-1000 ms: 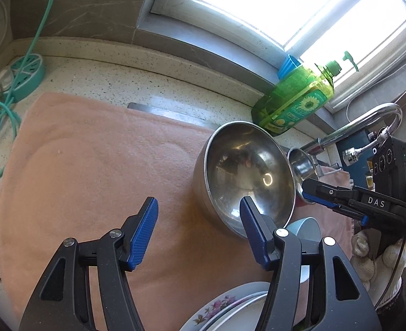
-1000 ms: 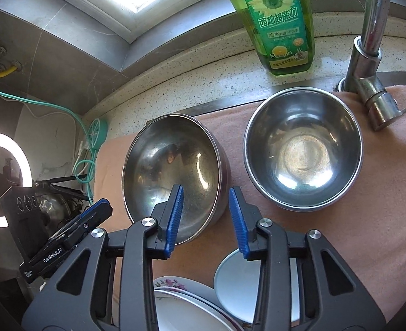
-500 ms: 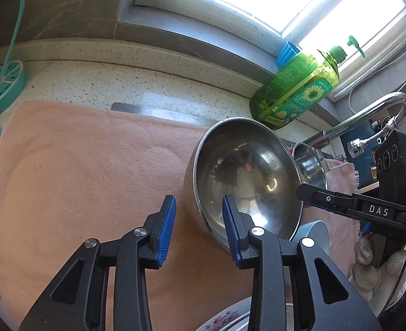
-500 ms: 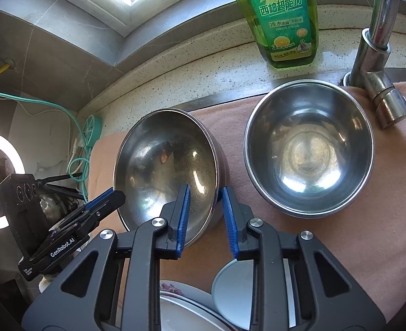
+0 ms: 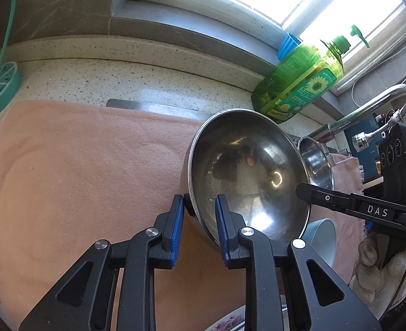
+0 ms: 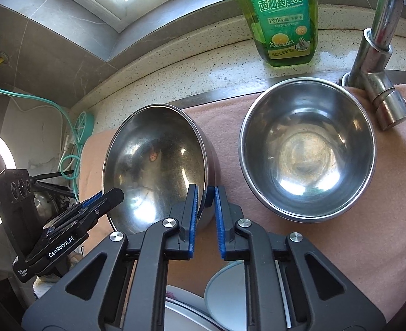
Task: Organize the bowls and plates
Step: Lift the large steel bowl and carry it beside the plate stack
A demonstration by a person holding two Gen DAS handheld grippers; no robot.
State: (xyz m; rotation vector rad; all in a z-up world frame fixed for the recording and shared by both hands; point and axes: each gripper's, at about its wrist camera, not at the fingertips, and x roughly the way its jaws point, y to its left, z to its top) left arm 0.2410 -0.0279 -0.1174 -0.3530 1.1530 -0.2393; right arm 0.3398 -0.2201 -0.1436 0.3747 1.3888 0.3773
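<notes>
— What's around the steel bowl?

— It sits tilted on the pink towel, second bowl just beside, soap bottle and tap behind.

— Grippers?

— A second ago both gaped. Now my right gripper pinches its rim; my left gripper is closing astride the opposite rim.

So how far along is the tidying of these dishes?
Early on: nothing is nested yet. The right tool is clamped on the rim of one steel bowl; the left tool is closing around that rim too. The second steel bowl, blue bowl and plates are left to sort.
</notes>
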